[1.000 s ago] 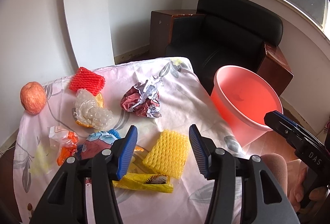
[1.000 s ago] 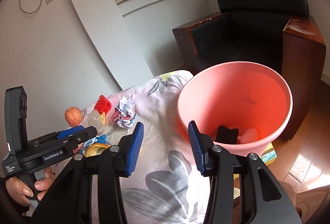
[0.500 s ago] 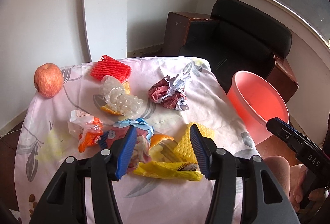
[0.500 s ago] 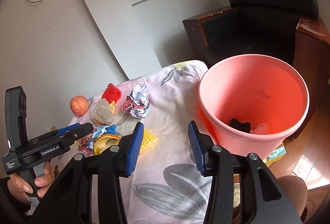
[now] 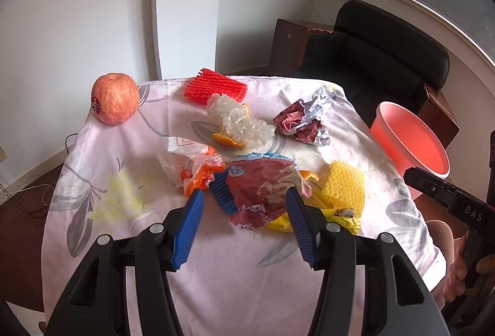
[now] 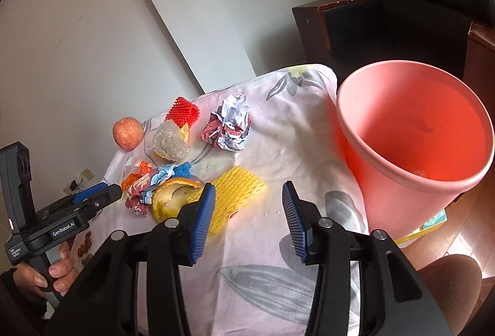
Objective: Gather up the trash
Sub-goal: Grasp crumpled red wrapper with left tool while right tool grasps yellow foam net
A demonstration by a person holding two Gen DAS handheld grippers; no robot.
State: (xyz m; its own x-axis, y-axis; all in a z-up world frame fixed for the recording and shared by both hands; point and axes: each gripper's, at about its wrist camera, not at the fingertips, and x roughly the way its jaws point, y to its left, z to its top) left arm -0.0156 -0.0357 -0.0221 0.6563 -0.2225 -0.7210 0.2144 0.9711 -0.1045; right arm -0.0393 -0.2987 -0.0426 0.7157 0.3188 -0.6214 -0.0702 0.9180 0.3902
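Trash lies on a flowered tablecloth (image 5: 130, 197). A red and blue wrapper (image 5: 260, 181) lies just ahead of my left gripper (image 5: 244, 197), whose jaws are opening with nothing pressed between them. Around it are a yellow foam net (image 5: 345, 186), a yellow wrapper (image 5: 340, 220), an orange plastic bag (image 5: 198, 172), bubble wrap (image 5: 241, 122), a red foam net (image 5: 215, 87) and a crumpled foil wrapper (image 5: 301, 122). My right gripper (image 6: 247, 190) hangs open and empty over the near end of the yellow foam net (image 6: 238, 187), beside an orange peel (image 6: 173, 197). The pink bucket (image 6: 414, 172) stands at the table's right edge.
An apple (image 5: 114, 98) sits at the table's far left corner. A black armchair (image 5: 389, 57) and dark wooden side tables (image 5: 287, 45) stand behind the table and bucket. A white wall column (image 5: 185, 11) rises at the back. A hand (image 6: 58, 274) holds the left gripper's handle.
My left gripper moved left from over the yellow foam net to the red and blue wrapper. My right gripper swung left, away from the bucket's mouth, toward the yellow net.
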